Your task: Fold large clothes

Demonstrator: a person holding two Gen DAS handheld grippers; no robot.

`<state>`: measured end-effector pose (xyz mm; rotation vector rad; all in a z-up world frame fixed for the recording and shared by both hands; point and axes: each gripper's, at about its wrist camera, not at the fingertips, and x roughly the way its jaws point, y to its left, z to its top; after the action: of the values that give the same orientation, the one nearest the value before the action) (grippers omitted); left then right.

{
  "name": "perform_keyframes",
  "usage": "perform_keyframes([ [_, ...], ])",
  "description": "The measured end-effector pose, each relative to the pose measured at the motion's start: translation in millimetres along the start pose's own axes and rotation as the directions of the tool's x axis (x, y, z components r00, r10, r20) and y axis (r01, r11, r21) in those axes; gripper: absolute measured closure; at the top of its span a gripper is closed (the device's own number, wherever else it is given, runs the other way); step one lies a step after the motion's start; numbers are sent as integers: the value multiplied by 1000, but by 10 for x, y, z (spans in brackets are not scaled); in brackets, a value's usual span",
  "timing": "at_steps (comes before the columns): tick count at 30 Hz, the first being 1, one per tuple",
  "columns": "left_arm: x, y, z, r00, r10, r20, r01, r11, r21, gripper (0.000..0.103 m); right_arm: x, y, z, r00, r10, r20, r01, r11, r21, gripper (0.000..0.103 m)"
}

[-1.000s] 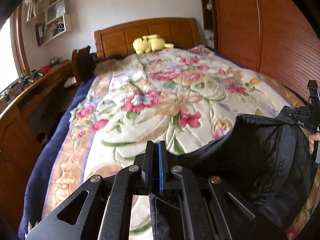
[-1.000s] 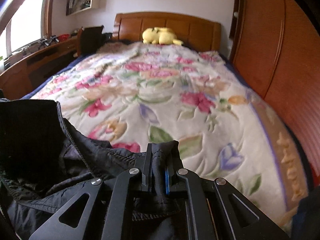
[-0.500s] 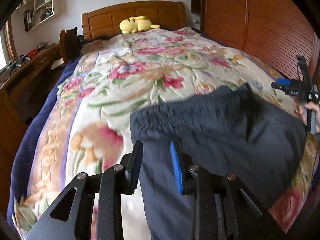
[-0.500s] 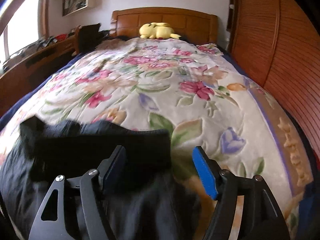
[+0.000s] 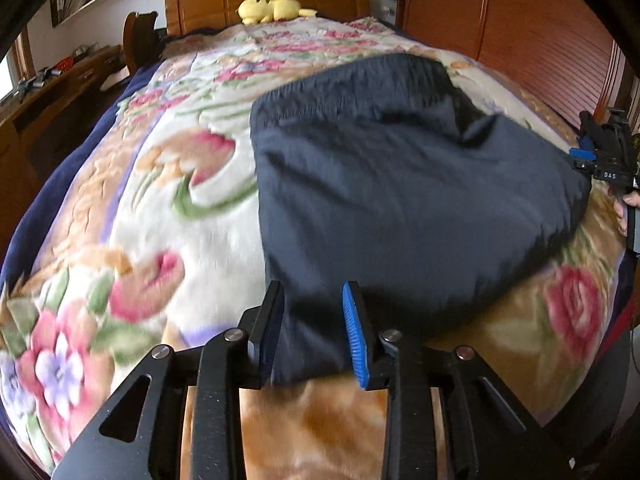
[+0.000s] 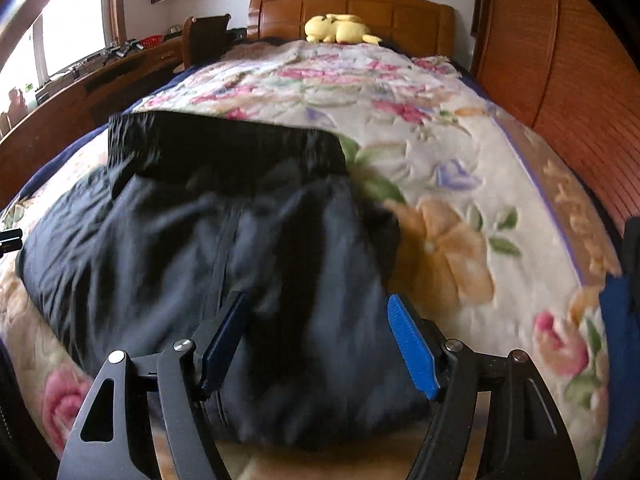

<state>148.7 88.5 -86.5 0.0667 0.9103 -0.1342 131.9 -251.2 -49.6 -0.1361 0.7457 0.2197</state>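
Just released: dark garment (image 5: 400,200) folded on bed (image 5: 132,208); left gripper (image 5: 312,332) and right gripper (image 6: 320,340) newly opened, empty; next, regrip an edge

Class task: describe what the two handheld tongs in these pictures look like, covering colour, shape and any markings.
Both the left tongs and the right tongs are matte black, with angular linkage arms, triangular cut-outs and silver round pivot bolts. Each finger carries a ribbed blue pad. Seen from the left wrist, the right tongs bear small white lettering, too small to read reliably.
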Motion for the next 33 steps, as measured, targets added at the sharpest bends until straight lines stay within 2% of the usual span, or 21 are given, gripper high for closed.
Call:
perform_keyframes([
  [7,141,69,-120,998,33,-49,-35,999,-24,69,203,-5,-175,999,-27,-29,27,1000,-11,29],
  [13,298,98,-137,996,32,-82,-35,999,-33,67,370,13,-284,999,-22,-23,23,1000,12,28],
  [23,304,114,-187,997,29,-66,-33,998,-48,66,428,6,-317,999,-35,-19,35,999,20,24],
  [27,297,115,-197,998,28,-65,-32,998,-54,66,419,-8,-269,998,-34,-51,35,999,17,23],
  [33,190,110,-227,998,52,-36,-54,997,-60,66,251,-179,-228,995,-95,-41,98,992,74,23],
])
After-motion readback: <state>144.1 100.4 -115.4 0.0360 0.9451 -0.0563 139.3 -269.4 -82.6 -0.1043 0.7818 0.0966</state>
